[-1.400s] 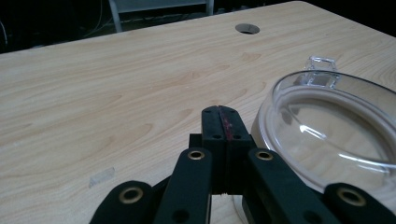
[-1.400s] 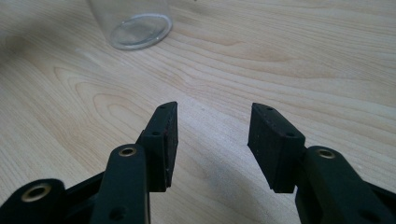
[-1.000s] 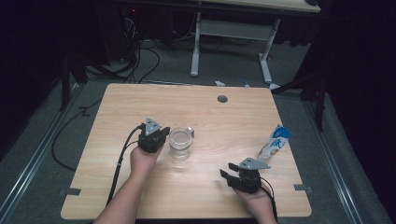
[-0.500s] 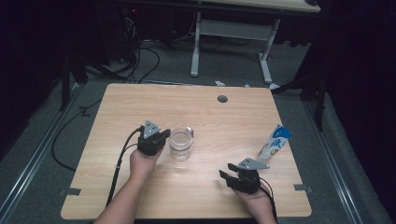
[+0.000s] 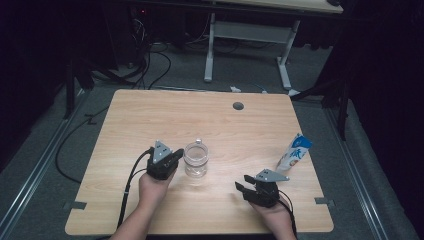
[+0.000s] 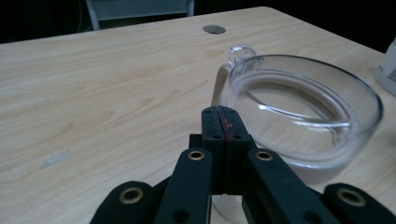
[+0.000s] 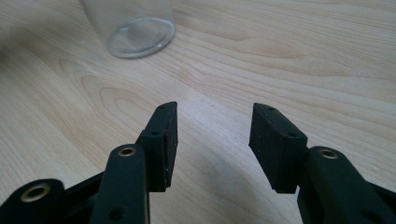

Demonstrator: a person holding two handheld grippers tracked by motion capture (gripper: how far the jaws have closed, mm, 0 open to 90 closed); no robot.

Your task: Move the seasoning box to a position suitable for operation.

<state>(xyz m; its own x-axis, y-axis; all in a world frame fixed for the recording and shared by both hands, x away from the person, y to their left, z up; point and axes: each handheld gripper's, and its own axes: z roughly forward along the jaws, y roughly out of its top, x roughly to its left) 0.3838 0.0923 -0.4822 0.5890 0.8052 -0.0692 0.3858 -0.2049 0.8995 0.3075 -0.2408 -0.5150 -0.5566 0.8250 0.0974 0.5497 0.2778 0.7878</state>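
Glass jar point(image 5: 195, 159) stands upright near the middle of the table point(image 5: 150, 115), toward my side of it, clear and open at the top with a small loop handle on its rim. My left claw point(image 5: 171, 161) sits just beside it on its left, jaws pressed flat together with nothing between them; in the left gripper view the closed tips point(image 6: 223, 126) lie against the jar's near wall or a hair off it, and I cannot tell which. The jar's wide rim point(image 6: 303, 98) curves away past the tips, and its handle sits on the far side.

My right claw point(image 5: 243, 188) rests low over the table's near right part, well apart from the jar, its jaws spread with only bare wood between them. In the right gripper view the jar's base point(image 7: 140, 37) stands farther off, up and to the left of those open jaws.

A blue and white carton point(image 5: 295, 153) stands near the table's right edge, beyond my right hand point(image 5: 272, 212).
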